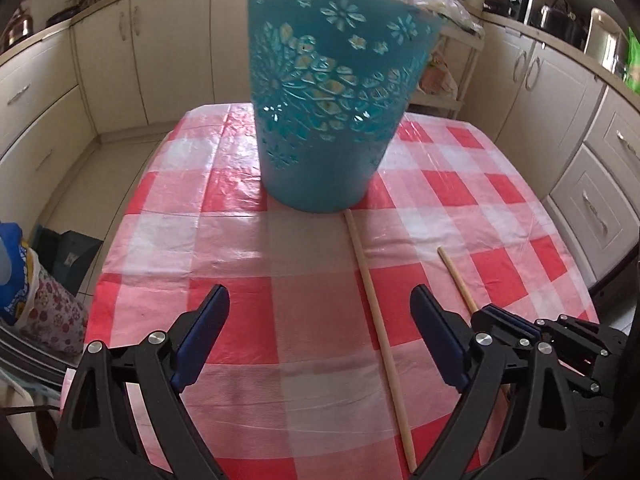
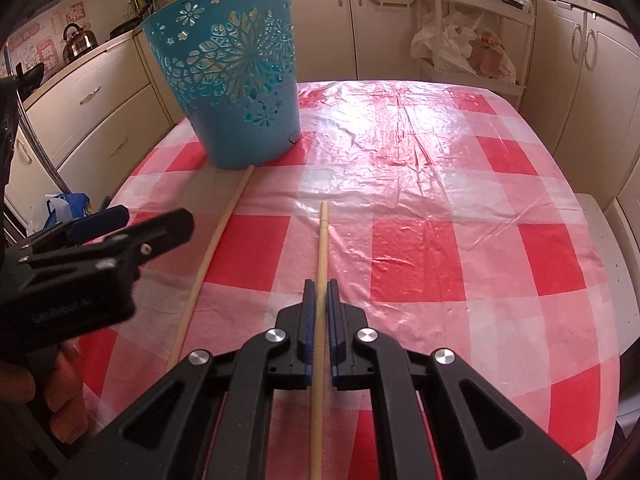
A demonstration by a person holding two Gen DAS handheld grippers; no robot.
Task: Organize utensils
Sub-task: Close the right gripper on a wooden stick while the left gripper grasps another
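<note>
A teal cut-out basket (image 1: 328,96) stands upright on the red-checked table; a wooden tip pokes above its far rim. It also shows in the right wrist view (image 2: 236,80). Two wooden sticks lie on the cloth. The longer stick (image 1: 378,328) runs from the basket's base toward me, between my left fingers but below them; it also shows in the right wrist view (image 2: 212,248). My left gripper (image 1: 320,300) is open and empty. My right gripper (image 2: 321,292) is shut on the shorter stick (image 2: 323,240), whose free end (image 1: 452,272) points at the basket.
The checked tablecloth (image 2: 440,208) covers the table, whose edges drop to the floor left and right. Cream kitchen cabinets (image 1: 120,60) ring the room. A white rack with plastic bags (image 2: 464,48) stands behind the table. Bags (image 1: 36,300) sit by the left edge.
</note>
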